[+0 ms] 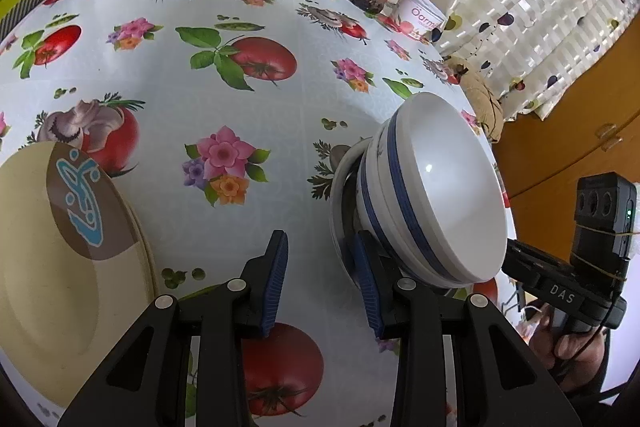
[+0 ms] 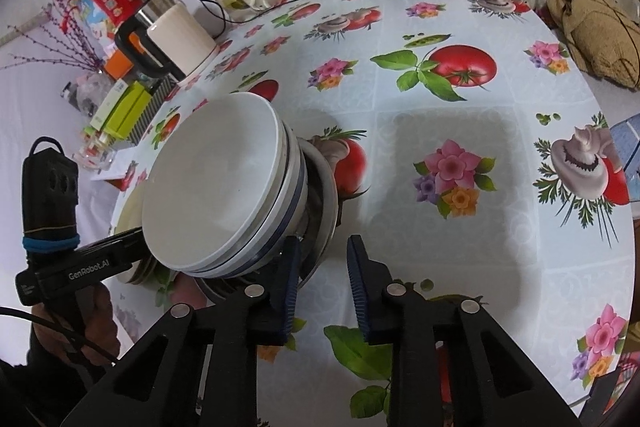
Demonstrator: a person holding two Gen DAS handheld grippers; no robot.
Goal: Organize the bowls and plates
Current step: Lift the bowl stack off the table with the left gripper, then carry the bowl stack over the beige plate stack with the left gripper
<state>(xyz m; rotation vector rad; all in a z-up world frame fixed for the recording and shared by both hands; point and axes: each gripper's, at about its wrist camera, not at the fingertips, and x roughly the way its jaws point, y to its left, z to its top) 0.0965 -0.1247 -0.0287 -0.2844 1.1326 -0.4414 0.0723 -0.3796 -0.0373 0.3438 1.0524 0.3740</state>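
The left black two-finger gripper with blue ribbed pads (image 1: 320, 283) has its jaws spread wide with nothing between them, its fingers reaching forward from the bottom of its own view. The right black two-finger gripper with blue ribbed pads (image 2: 323, 291) is likewise parted, gripping nothing, though the gap looks somewhat narrower. In each wrist view the other device shows at the frame's edge, held by a bare hand (image 1: 576, 343) wrapped round its handle; the fingers are blurred and seemingly closed.
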